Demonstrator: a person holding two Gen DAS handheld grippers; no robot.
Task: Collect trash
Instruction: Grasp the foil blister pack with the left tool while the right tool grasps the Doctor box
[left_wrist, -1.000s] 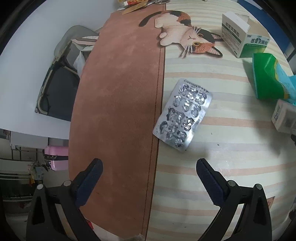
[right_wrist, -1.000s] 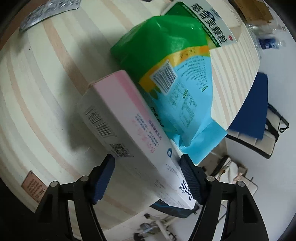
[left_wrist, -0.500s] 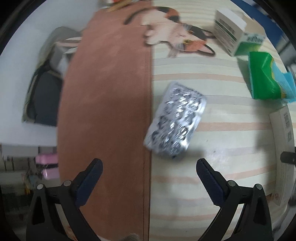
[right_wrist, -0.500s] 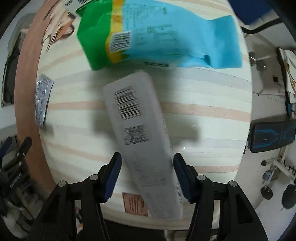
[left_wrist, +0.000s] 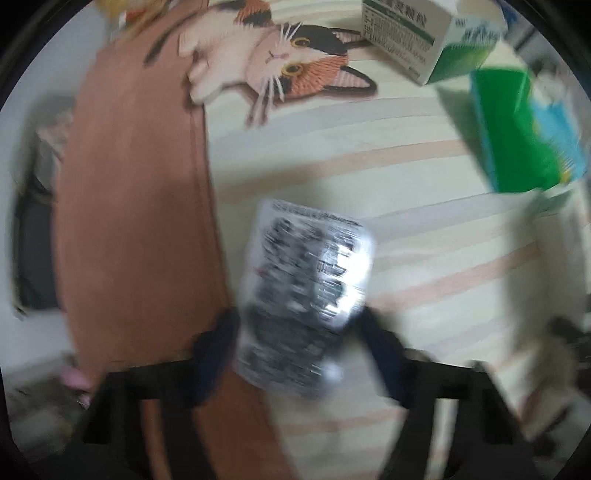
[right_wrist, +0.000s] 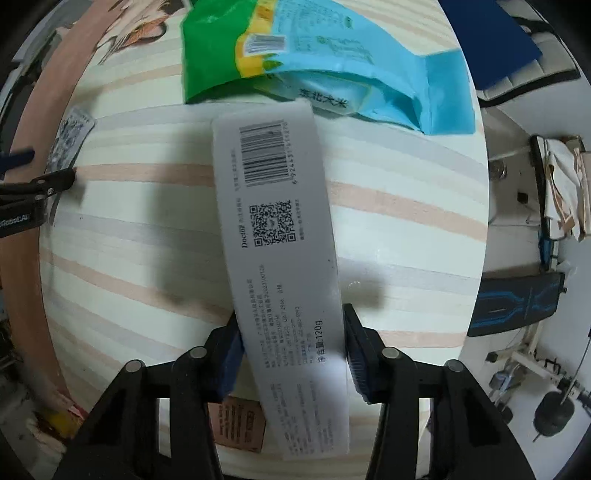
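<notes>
A silver blister pack (left_wrist: 306, 280) lies on the striped mat, blurred, between the fingers of my left gripper (left_wrist: 299, 347). Its jaws are closing and both pads look to be meeting the pack's long edges. In the right wrist view a long white box (right_wrist: 277, 221) with a barcode and a QR code runs away from my right gripper (right_wrist: 293, 350). Those jaws are closing too, with the pads against the box's two sides near its near end. The blister pack (right_wrist: 72, 136) and left gripper (right_wrist: 44, 168) also show at the far left there.
A green and blue snack bag (right_wrist: 332, 55) lies just beyond the white box. A green and white carton (left_wrist: 424, 37) stands behind it, beside a cat picture (left_wrist: 280, 62). A brown strip (left_wrist: 133, 221) borders the mat on the left. The table edge (right_wrist: 476, 221) drops off at right.
My left gripper came down over the blister pack and its jaws narrowed from wide open onto it. My right gripper rolled to line up with the white box and its jaws drew in against it.
</notes>
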